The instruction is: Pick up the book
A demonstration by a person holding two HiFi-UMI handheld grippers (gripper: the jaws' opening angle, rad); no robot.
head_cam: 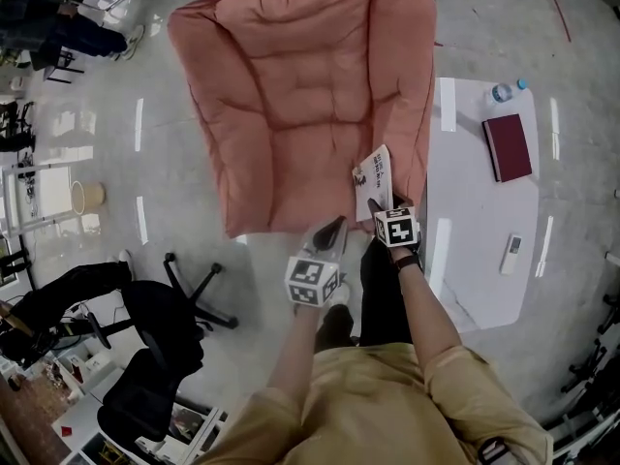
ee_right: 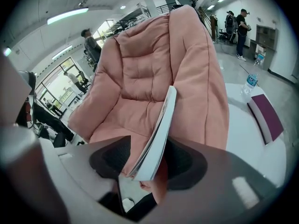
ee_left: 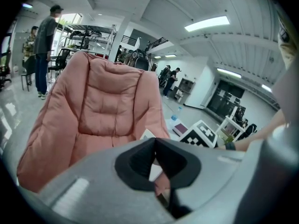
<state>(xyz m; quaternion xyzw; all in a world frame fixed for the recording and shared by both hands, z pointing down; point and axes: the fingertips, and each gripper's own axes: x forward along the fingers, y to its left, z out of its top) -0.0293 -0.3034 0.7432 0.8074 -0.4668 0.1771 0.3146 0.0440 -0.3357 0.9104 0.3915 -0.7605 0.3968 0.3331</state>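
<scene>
Your right gripper is clenched on the book, a thin paperback standing edge-on between its 2 jaws, its spine end tilted up. The book hangs over the front right corner of the pink padded armchair, close to the seat cushion. Your left gripper sits just beside the right one, its jaws pressed together with nothing in them. A maroon hardcover lies on the white table, well apart.
</scene>
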